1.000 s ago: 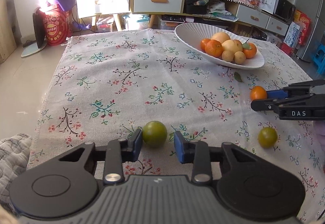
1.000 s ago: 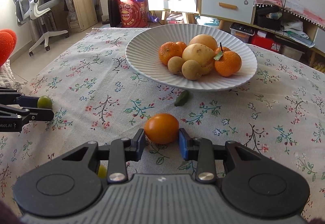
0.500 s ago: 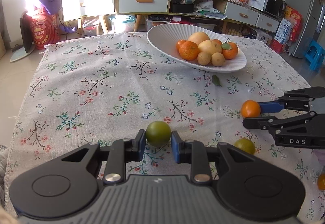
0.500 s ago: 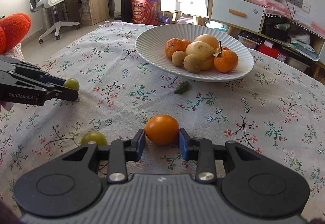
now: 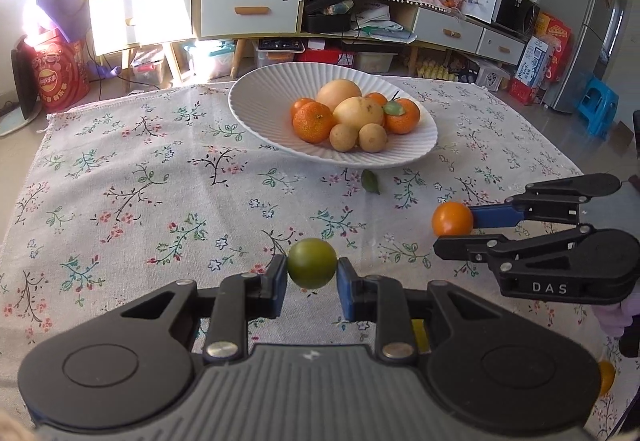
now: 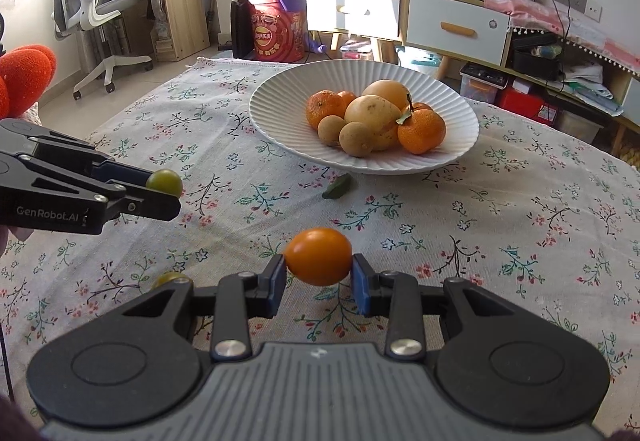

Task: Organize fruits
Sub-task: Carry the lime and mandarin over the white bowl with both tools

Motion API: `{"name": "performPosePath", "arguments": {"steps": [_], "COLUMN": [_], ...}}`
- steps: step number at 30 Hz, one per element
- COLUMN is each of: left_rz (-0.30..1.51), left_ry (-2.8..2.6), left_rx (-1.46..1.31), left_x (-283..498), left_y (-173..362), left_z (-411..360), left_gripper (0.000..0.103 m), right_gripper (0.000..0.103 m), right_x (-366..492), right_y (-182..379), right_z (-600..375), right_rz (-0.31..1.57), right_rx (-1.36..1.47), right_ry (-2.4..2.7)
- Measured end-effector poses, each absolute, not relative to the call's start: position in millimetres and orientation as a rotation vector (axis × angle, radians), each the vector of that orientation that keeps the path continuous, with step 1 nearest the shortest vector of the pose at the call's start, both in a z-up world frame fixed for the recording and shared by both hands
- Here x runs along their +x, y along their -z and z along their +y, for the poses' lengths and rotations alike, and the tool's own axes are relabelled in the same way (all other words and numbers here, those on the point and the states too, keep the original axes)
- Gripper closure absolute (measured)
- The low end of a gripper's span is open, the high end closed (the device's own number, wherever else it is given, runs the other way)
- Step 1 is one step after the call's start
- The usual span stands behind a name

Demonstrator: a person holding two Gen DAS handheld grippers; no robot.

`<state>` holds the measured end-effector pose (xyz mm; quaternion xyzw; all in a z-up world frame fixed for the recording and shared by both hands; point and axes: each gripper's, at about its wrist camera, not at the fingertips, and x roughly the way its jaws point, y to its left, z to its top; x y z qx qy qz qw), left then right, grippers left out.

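Left tongs pinching green fruit; right tongs clamping orange fruit. Both small, smooth, likely rolling; gripping across middles.

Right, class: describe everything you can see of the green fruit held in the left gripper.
The green fruit is small, round, smooth and slightly glossy, olive-green with a yellowish tinge. It sits clamped between the blue pads of the left gripper, one pad on each side, above the floral tablecloth and short of the white dish.

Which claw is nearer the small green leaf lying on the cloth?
Right. The right claw, gripping an orange fruit, sits just short of the leaf; the left claw is off to its side.
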<state>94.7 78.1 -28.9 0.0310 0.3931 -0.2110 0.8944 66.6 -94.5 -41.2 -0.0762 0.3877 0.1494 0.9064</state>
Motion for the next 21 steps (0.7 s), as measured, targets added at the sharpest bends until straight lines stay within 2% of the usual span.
{"name": "performPosePath", "arguments": {"steps": [21], "left_rz": [0.744], "left_ry": [0.447], "left_rx": [0.023], "left_x": [125.6], "left_y": [1.3], "left_z": [48.2], "left_gripper": [0.103], "right_gripper": [0.071], "right_x": [90.6], "right_y": [9.2], "right_z": [-110.3], "right_rz": [0.723], "right_rx": [-0.082], "right_ry": [-0.269]}}
